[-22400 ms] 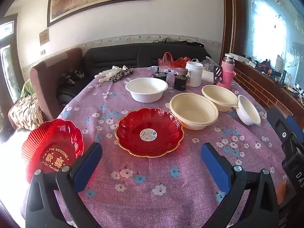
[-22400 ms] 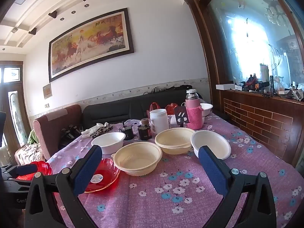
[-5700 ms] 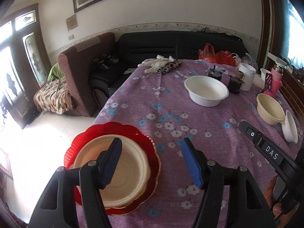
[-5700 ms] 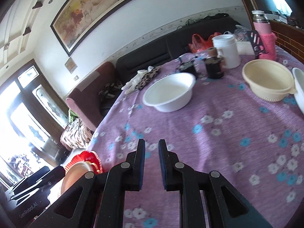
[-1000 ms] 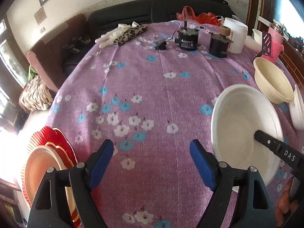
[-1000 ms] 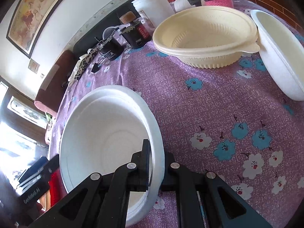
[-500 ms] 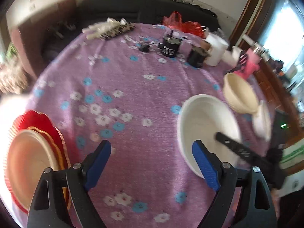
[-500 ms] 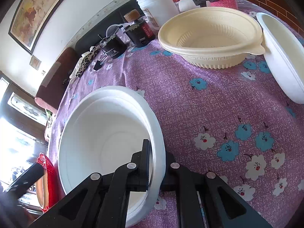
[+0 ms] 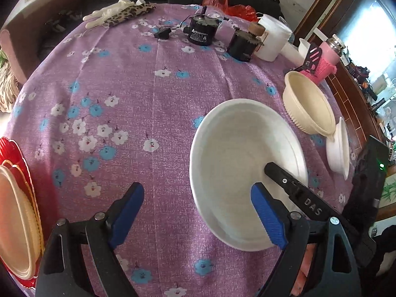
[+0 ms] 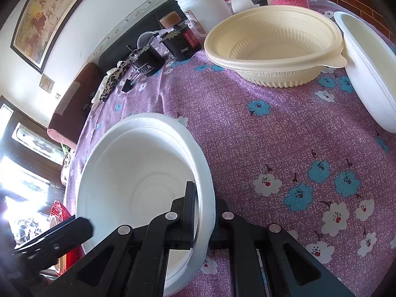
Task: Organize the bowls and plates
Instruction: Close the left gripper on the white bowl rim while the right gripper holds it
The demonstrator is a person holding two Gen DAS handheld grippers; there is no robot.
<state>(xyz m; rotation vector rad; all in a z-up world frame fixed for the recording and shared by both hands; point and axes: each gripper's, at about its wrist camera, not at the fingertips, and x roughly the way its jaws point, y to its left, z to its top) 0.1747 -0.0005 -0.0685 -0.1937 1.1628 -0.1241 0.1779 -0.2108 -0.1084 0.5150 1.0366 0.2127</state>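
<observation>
Right gripper (image 10: 201, 212): jaws clamped on the near rim of the white bowl (image 10: 138, 173), one finger inside the wall and one outside; a pinch on the thin rim is likely the only hold such a wide bowl allows.
White bowl: upright, over the purple cloth (image 9: 148, 94) near the table's middle; whether it rests on the cloth or is just lifted I cannot tell.
Left gripper (image 9: 198, 212): jaws wide apart, holding nothing, hovering over the cloth just left of the bowl, probably free for the next piece.
Stack (image 9: 14, 210): a cream bowl sits in red plates at the table's left edge, apparently the gathering spot.
Loose pieces: a cream bowl (image 10: 274, 47) and a second white bowl (image 10: 371, 66) touch each other at the right, well apart from the stack.
Clutter: jars (image 9: 242, 42) and a white tub (image 9: 272, 37) at the far side, clear of the path.
Judgement: the held bowl looks bound for the stack or the loose bowls.
</observation>
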